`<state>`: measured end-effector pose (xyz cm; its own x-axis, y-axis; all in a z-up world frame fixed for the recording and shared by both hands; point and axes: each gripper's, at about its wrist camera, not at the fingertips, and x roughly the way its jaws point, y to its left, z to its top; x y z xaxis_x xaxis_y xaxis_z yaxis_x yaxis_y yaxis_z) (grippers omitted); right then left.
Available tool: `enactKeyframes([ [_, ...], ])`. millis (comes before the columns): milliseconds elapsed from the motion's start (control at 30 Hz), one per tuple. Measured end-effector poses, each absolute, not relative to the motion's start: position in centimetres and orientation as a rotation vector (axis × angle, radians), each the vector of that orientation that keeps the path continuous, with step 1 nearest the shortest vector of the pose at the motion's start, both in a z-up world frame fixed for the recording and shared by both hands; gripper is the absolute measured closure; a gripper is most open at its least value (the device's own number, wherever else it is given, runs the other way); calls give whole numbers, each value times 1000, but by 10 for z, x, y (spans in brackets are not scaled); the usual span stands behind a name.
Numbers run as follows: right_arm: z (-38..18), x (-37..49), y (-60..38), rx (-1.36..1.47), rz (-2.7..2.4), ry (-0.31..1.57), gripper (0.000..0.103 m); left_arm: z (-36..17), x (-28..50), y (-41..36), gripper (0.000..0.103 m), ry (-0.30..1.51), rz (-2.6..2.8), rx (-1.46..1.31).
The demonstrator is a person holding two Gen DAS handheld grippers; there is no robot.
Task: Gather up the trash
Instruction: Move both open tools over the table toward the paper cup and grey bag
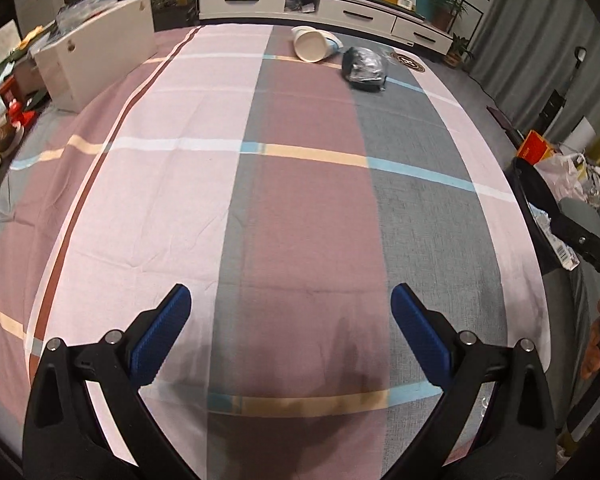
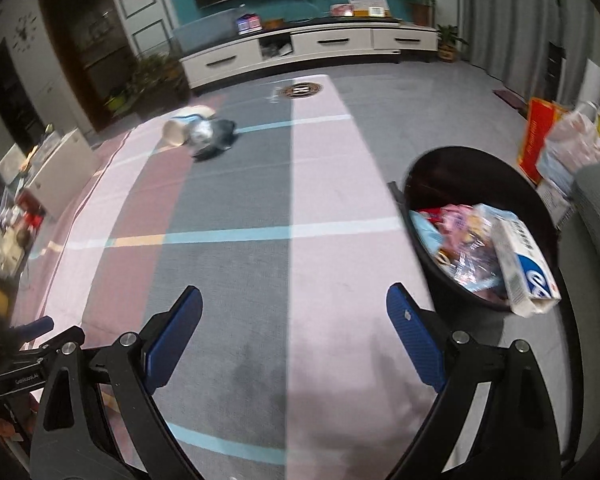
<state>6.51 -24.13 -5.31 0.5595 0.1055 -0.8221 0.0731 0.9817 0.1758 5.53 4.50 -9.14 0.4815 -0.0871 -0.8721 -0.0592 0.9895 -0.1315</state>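
Observation:
A white paper cup [image 1: 311, 45] lies on its side at the far end of the plaid cloth [image 1: 180, 168], and a crumpled black wrapper [image 1: 365, 65] lies just right of it. Both show in the right wrist view, the cup [image 2: 182, 127] and the wrapper [image 2: 216, 138] touching or nearly so. A black trash bin [image 2: 440, 178] stands at the cloth's right edge, filled with wrappers and a white and blue carton [image 2: 526, 264]. My left gripper [image 1: 290, 300] is open and empty over the near cloth. My right gripper [image 2: 294, 302] is open and empty beside the bin.
A white box [image 1: 100, 48] stands off the cloth's left edge with clutter beyond it. A white TV cabinet [image 1: 324, 4] runs along the far wall. Bags and a red box [image 2: 540, 136] sit on the floor to the right. The bin's rim [image 1: 532, 184] also shows at right.

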Motion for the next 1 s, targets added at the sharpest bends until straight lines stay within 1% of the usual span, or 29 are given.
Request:
enactKeyframes([
  [267, -57, 99, -210, 171, 77, 984, 12, -88, 72, 58, 3, 1048, -36, -204],
  [633, -67, 150, -183, 121, 149, 959, 12, -90, 120, 61, 3, 1012, -9, -196],
  [1000, -82, 223, -174, 118, 240, 922, 12, -76, 198, 76, 3, 897, 1, -235],
])
